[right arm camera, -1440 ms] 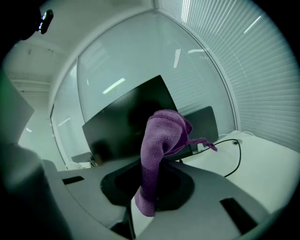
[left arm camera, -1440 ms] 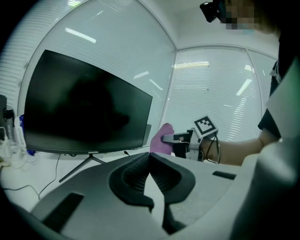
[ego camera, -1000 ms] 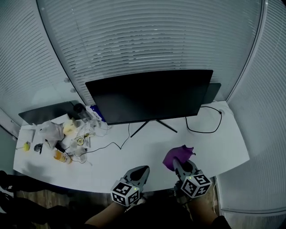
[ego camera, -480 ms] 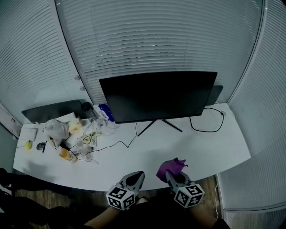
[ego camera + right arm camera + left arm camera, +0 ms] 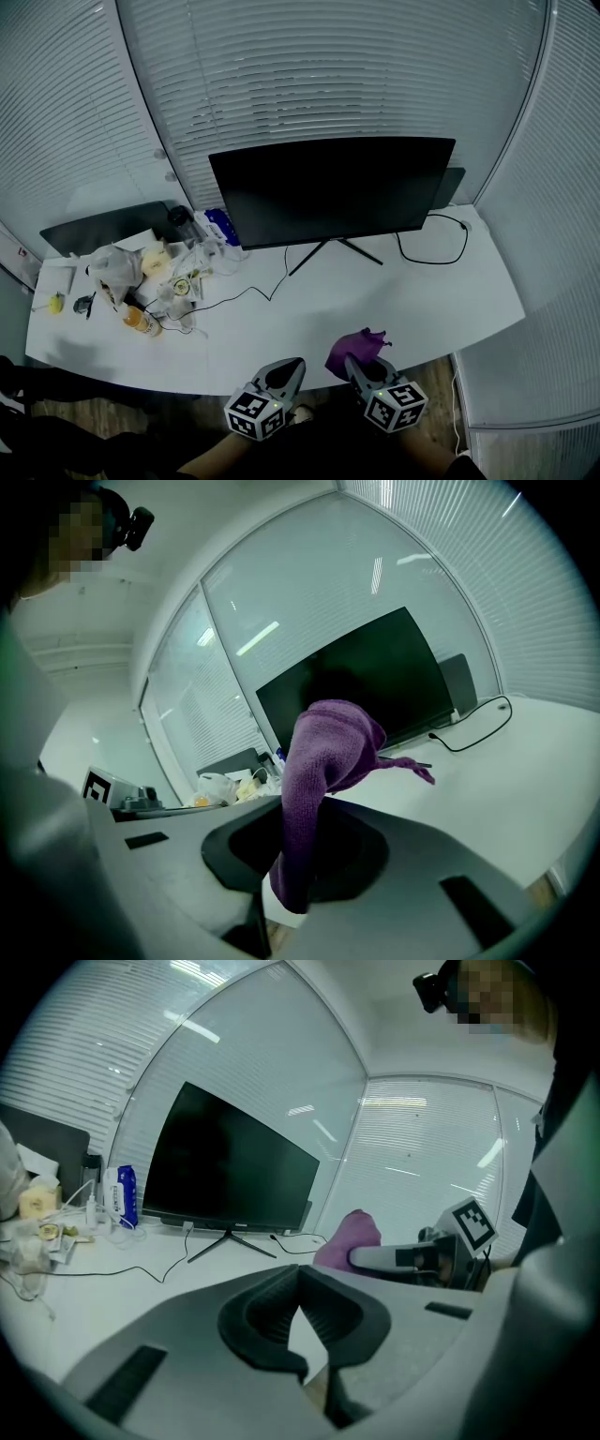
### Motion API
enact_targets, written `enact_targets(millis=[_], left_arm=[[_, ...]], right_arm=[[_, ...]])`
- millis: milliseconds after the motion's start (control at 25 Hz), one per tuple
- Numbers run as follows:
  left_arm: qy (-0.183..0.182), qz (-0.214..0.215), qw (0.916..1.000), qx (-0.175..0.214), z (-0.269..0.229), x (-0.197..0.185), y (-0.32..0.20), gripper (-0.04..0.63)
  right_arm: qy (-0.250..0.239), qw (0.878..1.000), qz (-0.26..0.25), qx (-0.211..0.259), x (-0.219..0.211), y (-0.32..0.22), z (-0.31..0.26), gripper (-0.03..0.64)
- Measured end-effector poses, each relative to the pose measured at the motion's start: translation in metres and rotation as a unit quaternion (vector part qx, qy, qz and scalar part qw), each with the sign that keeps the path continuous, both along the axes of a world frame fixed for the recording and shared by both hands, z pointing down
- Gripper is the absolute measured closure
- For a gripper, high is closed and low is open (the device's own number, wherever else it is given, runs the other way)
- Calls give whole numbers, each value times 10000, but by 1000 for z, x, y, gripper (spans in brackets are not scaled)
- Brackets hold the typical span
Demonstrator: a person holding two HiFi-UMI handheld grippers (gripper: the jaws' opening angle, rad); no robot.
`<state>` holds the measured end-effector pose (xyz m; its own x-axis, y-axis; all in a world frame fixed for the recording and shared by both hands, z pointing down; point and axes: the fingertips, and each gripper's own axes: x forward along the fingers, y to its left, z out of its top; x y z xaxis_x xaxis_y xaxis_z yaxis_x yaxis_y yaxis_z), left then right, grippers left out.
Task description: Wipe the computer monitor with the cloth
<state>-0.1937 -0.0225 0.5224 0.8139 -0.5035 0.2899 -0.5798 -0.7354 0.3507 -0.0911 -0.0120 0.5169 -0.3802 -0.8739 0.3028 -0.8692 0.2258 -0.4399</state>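
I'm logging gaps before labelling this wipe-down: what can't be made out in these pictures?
- Smears on the monitor: head view, too dark and small.
- Dark panel behind it: head view, mostly hidden by the monitor.
- Clutter at the desk's left: head view, too small to name.
- Pads of the right gripper: right gripper view, the purple cloth covers them.

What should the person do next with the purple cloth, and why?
Probably carry the right gripper forward toward the monitor: its jaws are shut on the purple cloth, but it hangs at the near edge of the desk, short of the screen.
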Motion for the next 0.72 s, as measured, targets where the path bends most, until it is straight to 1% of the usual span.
enact_targets(millis=[280,720], left_arm=[[20,59,10000,15,5,1,9,590],[-36,137,9999,54,7,6,12,589]], right_arm=[[111,9999,-71,-49,-5,7,6,549],[106,9999,-120,-39,-6,8,10,549]])
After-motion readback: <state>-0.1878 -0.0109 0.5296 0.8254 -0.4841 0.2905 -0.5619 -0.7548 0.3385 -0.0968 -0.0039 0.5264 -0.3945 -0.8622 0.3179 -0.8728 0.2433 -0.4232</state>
